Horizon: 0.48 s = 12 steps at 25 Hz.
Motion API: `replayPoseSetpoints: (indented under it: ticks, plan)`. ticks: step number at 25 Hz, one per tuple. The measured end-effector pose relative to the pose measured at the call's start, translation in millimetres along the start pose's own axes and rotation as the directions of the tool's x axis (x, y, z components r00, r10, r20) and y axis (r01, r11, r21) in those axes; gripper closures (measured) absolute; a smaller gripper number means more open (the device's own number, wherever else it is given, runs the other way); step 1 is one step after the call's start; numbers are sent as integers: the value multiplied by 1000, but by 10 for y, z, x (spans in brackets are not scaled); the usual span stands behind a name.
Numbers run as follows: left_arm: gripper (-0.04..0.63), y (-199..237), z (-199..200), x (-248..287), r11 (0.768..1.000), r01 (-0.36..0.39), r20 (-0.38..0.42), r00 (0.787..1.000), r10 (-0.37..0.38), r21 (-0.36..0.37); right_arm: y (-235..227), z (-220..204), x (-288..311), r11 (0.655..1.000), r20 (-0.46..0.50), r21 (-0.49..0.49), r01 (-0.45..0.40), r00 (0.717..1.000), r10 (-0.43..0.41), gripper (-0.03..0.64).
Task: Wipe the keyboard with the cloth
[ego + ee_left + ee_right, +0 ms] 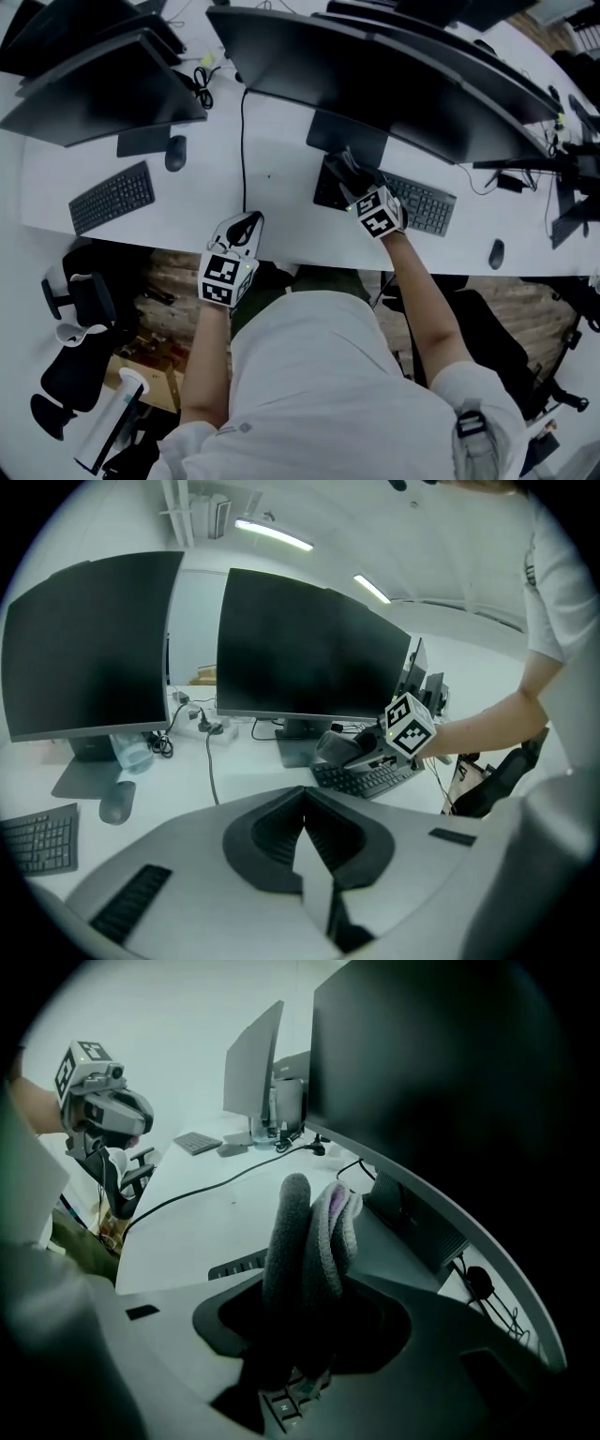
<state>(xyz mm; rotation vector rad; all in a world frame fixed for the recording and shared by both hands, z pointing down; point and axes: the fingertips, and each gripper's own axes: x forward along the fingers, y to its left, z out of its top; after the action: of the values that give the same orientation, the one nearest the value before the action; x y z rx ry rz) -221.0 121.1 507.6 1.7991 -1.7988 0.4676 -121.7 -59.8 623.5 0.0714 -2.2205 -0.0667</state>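
Cloth (pixel 317 1227) — inside right claw (pixel 351 172)

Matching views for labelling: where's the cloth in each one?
Head view: cloth, right of centre, on the keyboard's left end.
Left gripper view: cloth right of centre, just above the keyboard.
Right gripper view: cloth centre, gripped between the jaws, keyboard below.
Shared landmark: the keyboard.

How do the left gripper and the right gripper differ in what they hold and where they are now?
The left gripper has its fingers together with nothing between them; the right gripper is shut on the grey cloth. The left gripper is at the front edge of the desk; the right gripper is over the keyboard. Both carry a marker cube.
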Motion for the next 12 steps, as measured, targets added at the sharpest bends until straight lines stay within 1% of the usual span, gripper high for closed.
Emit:
replayPoseSetpoints:
  ticks: [5,7,12]
  plan:
    - [597,185,4,82,999,52,-25,998,-52,6,-79,-15,139,998,-38,67,10,999,-8,432]
    - [597,256,7,101,997,70,-34,997,-70,15,-95,0,185,995,-44,102,8,999,-3,417]
    - [597,430,12,130,993,116,-56,992,-115,21,-180,105,235,987,-34,155,36,999,-32,380]
